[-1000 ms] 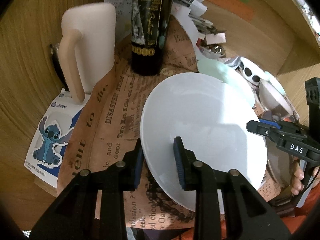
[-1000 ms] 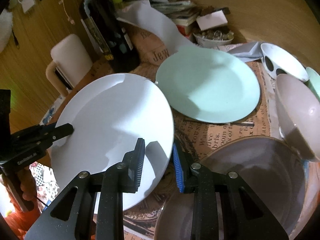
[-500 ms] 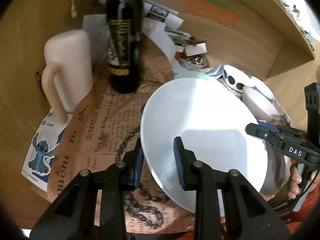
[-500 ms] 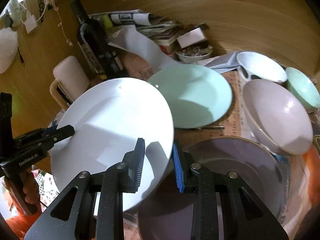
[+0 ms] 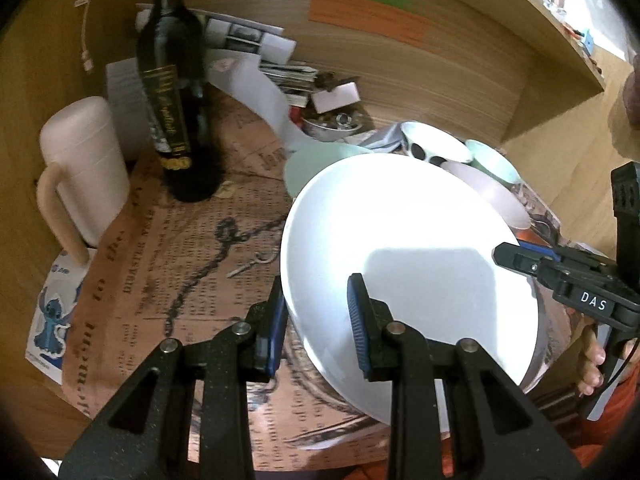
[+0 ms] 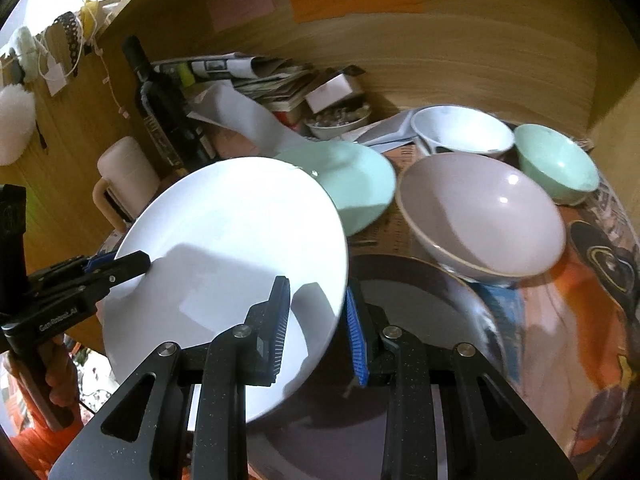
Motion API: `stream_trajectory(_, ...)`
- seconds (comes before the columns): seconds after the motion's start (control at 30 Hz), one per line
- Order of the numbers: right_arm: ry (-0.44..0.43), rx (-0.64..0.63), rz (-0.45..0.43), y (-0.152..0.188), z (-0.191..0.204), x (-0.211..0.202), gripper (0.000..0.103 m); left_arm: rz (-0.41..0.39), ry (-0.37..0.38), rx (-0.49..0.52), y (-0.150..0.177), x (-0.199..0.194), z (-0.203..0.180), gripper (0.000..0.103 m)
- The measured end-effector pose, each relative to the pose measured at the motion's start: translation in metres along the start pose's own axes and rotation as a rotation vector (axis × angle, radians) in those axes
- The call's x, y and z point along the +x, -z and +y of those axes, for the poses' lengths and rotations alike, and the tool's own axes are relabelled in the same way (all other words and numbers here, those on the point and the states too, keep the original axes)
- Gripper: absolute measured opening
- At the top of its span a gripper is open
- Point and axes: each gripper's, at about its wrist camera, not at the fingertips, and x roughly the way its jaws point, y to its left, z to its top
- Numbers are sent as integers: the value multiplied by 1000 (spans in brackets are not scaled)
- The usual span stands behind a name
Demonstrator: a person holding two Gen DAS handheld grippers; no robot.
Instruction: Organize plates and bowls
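White plate (image 5: 404, 272) is up off the tabletop, tilted, pinched at opposite rims by both grippers. My left gripper (image 5: 318, 320) has its fingers narrow on the near-left rim; my right gripper (image 6: 318, 322) clamps the other edge the same way, blue pads straddling the rim. Directly below I see the dark plate (image 6: 420, 320), likely the landing spot. Risk here: glazed rim, thin bite, so if my hands drift apart or twist unevenly it slips out and drops. Beyond that, the pink bowl (image 6: 484, 212) sits just beside the dark plate, mint plate (image 6: 360, 184) behind. A careless swing clips either one.
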Motion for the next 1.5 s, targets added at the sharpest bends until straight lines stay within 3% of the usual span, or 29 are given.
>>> stream_trajectory(0.7, 44, 43, 45, 28, -53, -22, 25, 79, 53, 42, 13, 27, -60, 29)
stream_trajectory(1.5, 56, 92, 96, 55, -74, -32, 25, 144, 68, 65, 36, 42, -87, 30)
